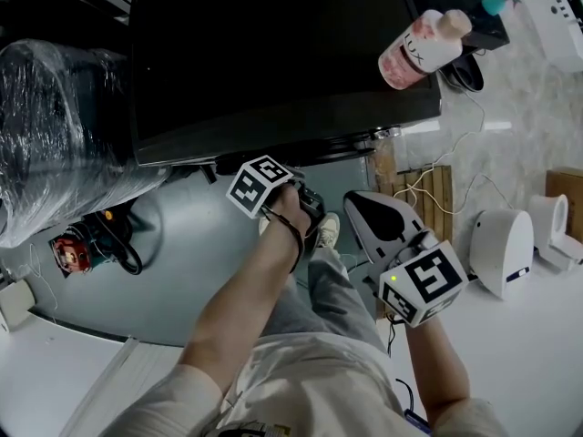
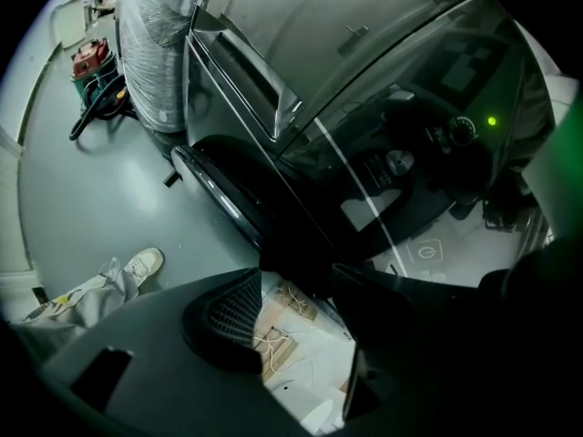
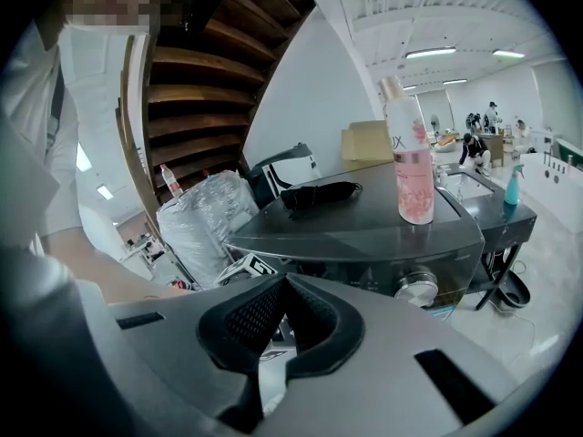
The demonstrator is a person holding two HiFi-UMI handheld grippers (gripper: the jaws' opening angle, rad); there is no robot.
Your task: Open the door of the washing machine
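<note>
The dark washing machine [image 1: 273, 53] fills the top of the head view. In the left gripper view its front shows a round door with a bright rim [image 2: 214, 189] and a control panel with a dial [image 2: 398, 162]. My left gripper [image 1: 308, 203] is held just under the machine's front edge. Its jaws [image 2: 301, 326] are open, with only floor and wires seen between them, and a dark edge of the machine lies just beyond the tips. My right gripper [image 1: 364, 203] hovers beside it, off the machine, with its pads [image 3: 232, 326] meeting at the tips and nothing held.
A pink bottle [image 1: 422, 45] and a black item [image 3: 319, 194] rest on the machine's top. A plastic-wrapped bundle [image 1: 55, 126] stands at the left with a red tool [image 1: 68, 251] on the floor. A wooden pallet [image 1: 428, 189] with cables and white devices [image 1: 506, 248] lie to the right.
</note>
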